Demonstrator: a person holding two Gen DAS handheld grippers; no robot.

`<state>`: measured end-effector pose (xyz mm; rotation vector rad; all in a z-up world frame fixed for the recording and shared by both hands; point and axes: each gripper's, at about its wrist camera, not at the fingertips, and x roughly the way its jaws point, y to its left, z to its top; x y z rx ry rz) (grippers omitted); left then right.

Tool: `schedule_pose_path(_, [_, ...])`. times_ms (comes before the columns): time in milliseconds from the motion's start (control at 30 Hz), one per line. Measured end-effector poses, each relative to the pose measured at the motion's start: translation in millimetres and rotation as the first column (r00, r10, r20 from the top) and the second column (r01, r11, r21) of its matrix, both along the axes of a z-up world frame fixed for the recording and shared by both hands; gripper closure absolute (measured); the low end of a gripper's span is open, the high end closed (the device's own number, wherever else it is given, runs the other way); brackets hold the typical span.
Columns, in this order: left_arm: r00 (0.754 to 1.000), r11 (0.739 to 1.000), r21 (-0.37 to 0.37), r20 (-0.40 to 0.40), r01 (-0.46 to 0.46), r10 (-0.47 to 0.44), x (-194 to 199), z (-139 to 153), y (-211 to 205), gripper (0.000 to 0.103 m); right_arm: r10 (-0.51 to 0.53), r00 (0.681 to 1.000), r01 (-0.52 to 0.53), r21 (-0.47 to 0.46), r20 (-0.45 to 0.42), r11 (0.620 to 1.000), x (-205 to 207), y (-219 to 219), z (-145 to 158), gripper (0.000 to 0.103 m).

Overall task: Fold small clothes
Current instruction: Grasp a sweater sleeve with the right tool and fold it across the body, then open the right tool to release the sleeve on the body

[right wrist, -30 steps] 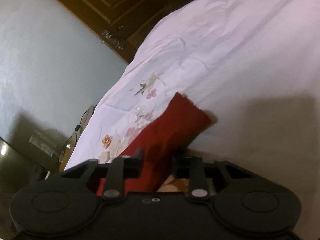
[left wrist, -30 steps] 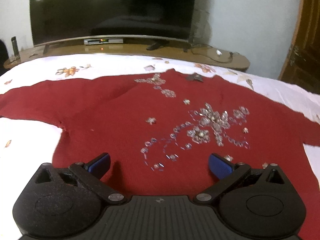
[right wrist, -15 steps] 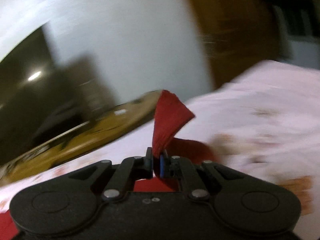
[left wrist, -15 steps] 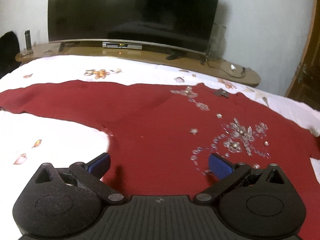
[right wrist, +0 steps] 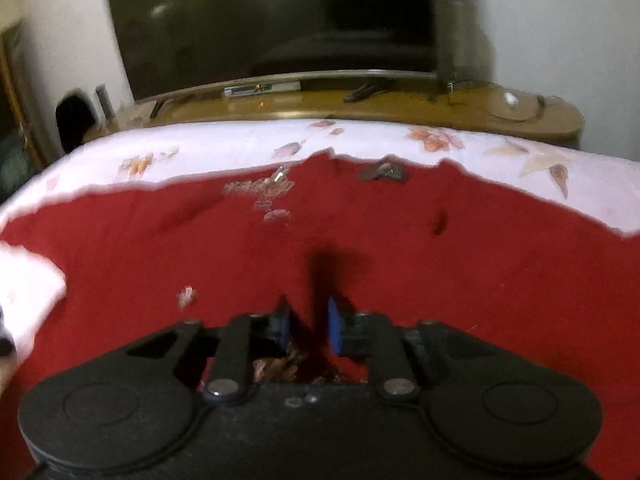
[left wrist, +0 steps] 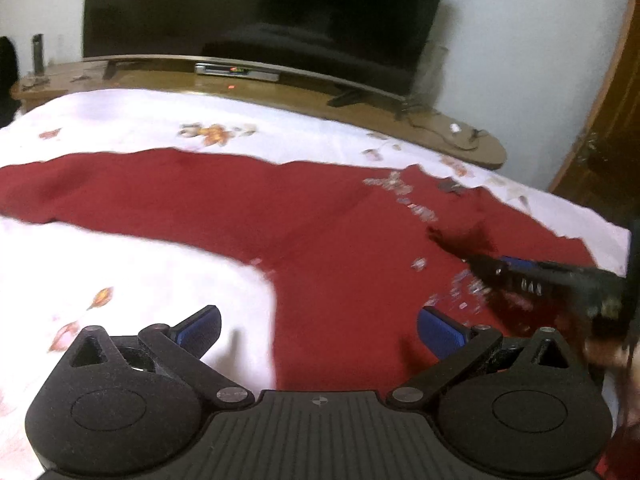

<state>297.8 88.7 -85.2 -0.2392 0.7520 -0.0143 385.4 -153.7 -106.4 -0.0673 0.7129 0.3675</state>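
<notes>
A dark red top (left wrist: 320,232) with beaded flower trim lies spread flat on the bed, one long sleeve (left wrist: 100,192) reaching left. My left gripper (left wrist: 318,326) is open and empty, hovering over the top's lower left edge by the armpit. My right gripper (right wrist: 308,324) shows in its own view with its blue pads a narrow gap apart over the middle of the top (right wrist: 360,248); the right sleeve looks folded in over the body. In the left wrist view the right gripper (left wrist: 492,264) reaches in from the right, blurred.
The bed has a white floral sheet (left wrist: 140,272). Beyond its far edge stands a wooden TV stand (left wrist: 280,88) with a large dark TV (left wrist: 260,8). A brown wooden door (left wrist: 608,128) is at the right.
My right gripper carried the right sleeve up and over onto the top's body, and its jaws have parted slightly. My left gripper drifted left toward the top's left side, still open.
</notes>
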Motion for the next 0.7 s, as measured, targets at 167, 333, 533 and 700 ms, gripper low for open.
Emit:
schedule_pose_path(167, [0.993, 0.982, -0.148, 0.029, 0.119, -0.116, 43, -1, -37, 0.000, -0.094, 0.987, 0.084, 0.077, 0.129, 0.993, -41, -48, 34, 0.060])
schedule_pose_path(333, [0.983, 0.947, -0.274, -0.035, 0.166, -0.183, 96, -21, -86, 0.026, -0.243, 0.964, 0.231, 0.110, 0.113, 0.967, -67, -121, 42, 0.060])
schedule_pose_path(533, [0.982, 0.945, -0.304, -0.103, 0.118, -0.156, 126, -43, -111, 0.047, -0.384, 0.920, 0.371, 0.145, 0.074, 0.917, -97, -186, 29, 0.060])
schedule_pose_path(700, [0.985, 0.933, -0.353, -0.123, 0.068, -0.119, 141, -55, -101, 0.099, -0.457, 0.889, 0.444, 0.207, 0.017, 0.872, -100, -219, 13, 0.060])
